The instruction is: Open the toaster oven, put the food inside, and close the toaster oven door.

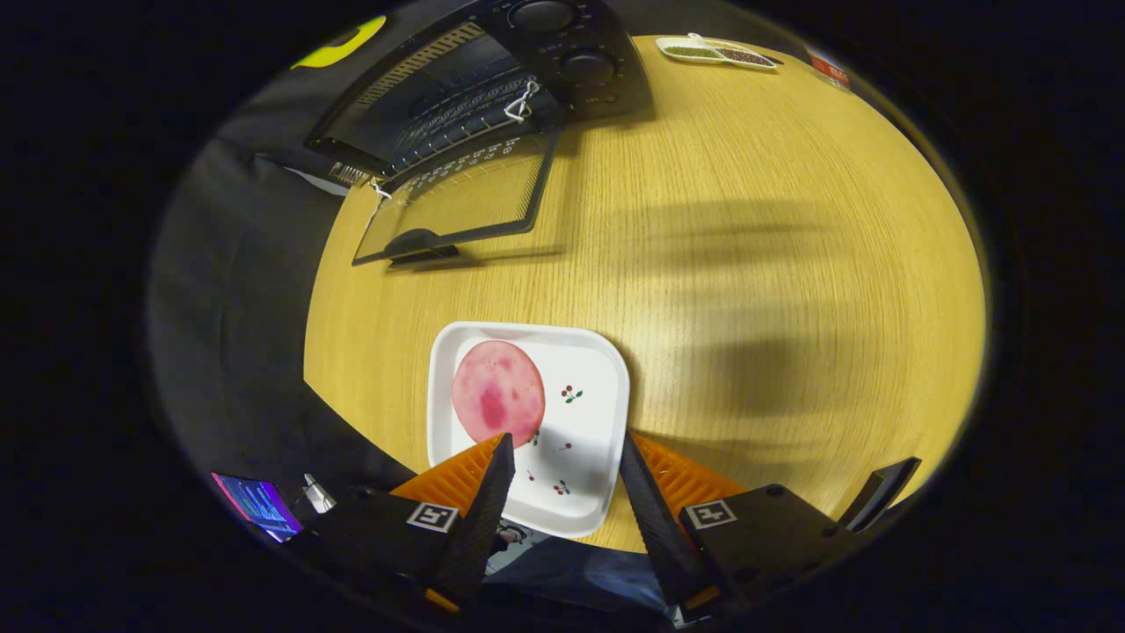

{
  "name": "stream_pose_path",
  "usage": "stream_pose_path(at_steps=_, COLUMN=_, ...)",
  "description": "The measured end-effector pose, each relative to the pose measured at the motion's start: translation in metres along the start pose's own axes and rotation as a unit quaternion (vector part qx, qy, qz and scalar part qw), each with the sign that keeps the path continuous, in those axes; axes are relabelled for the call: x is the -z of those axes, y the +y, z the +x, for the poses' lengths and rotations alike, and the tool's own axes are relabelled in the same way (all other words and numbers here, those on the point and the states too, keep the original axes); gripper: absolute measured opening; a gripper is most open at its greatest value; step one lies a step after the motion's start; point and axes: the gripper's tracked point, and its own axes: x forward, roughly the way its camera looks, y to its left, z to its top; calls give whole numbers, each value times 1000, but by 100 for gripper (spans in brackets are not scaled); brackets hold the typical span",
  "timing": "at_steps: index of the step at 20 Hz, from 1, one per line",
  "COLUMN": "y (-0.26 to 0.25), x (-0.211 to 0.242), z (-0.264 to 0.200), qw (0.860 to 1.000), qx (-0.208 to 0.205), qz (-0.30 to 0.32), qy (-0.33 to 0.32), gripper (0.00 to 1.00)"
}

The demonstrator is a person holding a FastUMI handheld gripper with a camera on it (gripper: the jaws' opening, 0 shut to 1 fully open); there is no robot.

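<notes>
I see my hand-held gripper (562, 457) hovering with its fingers spread wide apart, gripping nothing, above the near part of the white plate (591, 492), and the round pink slice of food (497, 391) lies on that plate just ahead of the left finger. Well beyond, across the bare wooden table (747, 264), the black toaster oven (492, 79) stands with its glass door (457, 202) swung down open, a small divided dish (716, 53) off to its right
</notes>
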Motion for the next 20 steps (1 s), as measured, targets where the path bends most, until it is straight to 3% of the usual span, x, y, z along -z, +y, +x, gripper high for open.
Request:
stream_pose_path(at_steps=2, y=-15, x=2, z=2, qw=1000, qx=17, qz=-7, qy=5, gripper=76)
stream_pose_path(at_steps=5, y=-19, x=1, z=4, qw=1000, qx=5, qz=22, qy=4, gripper=7)
stream_pose_path(at_steps=6, y=-17, x=-3, z=-11, qw=999, qx=-5, qz=37, qy=-1, gripper=7)
stream_pose_path(at_steps=7, y=-15, x=2, z=12, qw=999, qx=-13, qz=48, qy=-1, gripper=2)
stream_pose_path(at_steps=12, y=17, x=10, z=6, qw=991, qx=-86, qz=97, qy=-12, gripper=2)
stream_pose_path(at_steps=20, y=82, x=-5, z=-9, qw=970, qx=-147, qz=176, qy=-80, gripper=2)
